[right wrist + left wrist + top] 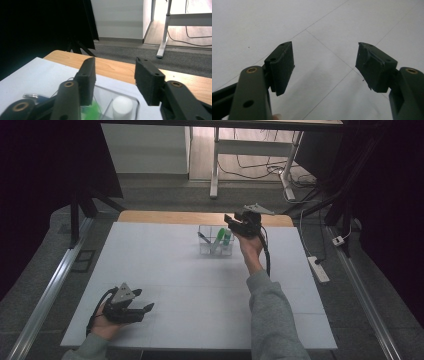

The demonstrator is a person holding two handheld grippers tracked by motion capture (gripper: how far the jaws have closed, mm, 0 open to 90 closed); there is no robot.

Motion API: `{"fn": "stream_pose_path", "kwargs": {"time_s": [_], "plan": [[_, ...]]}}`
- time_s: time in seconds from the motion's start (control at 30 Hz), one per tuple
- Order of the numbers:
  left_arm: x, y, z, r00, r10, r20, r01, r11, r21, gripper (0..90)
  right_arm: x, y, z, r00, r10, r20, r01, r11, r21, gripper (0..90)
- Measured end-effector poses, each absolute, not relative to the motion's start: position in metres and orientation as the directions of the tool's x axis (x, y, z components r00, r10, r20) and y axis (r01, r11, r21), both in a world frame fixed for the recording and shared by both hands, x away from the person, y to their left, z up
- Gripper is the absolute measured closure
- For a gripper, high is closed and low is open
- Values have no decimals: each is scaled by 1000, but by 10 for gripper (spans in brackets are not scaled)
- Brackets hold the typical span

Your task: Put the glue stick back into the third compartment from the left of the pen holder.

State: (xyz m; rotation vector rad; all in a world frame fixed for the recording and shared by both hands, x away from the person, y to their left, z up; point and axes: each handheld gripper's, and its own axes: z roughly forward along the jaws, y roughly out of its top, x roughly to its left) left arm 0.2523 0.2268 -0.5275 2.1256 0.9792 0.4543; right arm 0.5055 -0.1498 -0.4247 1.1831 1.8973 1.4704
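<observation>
While the right tool [234,221] hangs released directly above the clear box [216,241], its green-and-white marker [226,236] stands upright beneath; left tool [140,309] released, well apart.

Clear box [216,241] on table [165,270] far side (marker [226,237] inside); right claw [233,221] just above box.

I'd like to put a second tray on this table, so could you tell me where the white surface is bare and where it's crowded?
The white sheet is bare across the middle, between the clear container and the left hand-held gripper, and along its left edge. The near right part lies under the person's sleeve. It is crowded at the far edge, where the right hand-held gripper hovers open over the container.
</observation>
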Motion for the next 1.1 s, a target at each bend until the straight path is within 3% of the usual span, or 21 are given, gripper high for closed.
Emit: {"fn": "stream_pose_path", "kwargs": {"time_s": [0.53, 1.1], "plan": [[252, 226, -527, 645, 764, 9, 500, -431, 751, 298, 480, -168, -419, -590, 797, 132, 376, 126, 918, 477], [254, 226, -526, 640, 768, -3, 506, -418, 754, 295, 419, -211, -432, -643, 763, 71, 372, 230, 899, 470]]}}
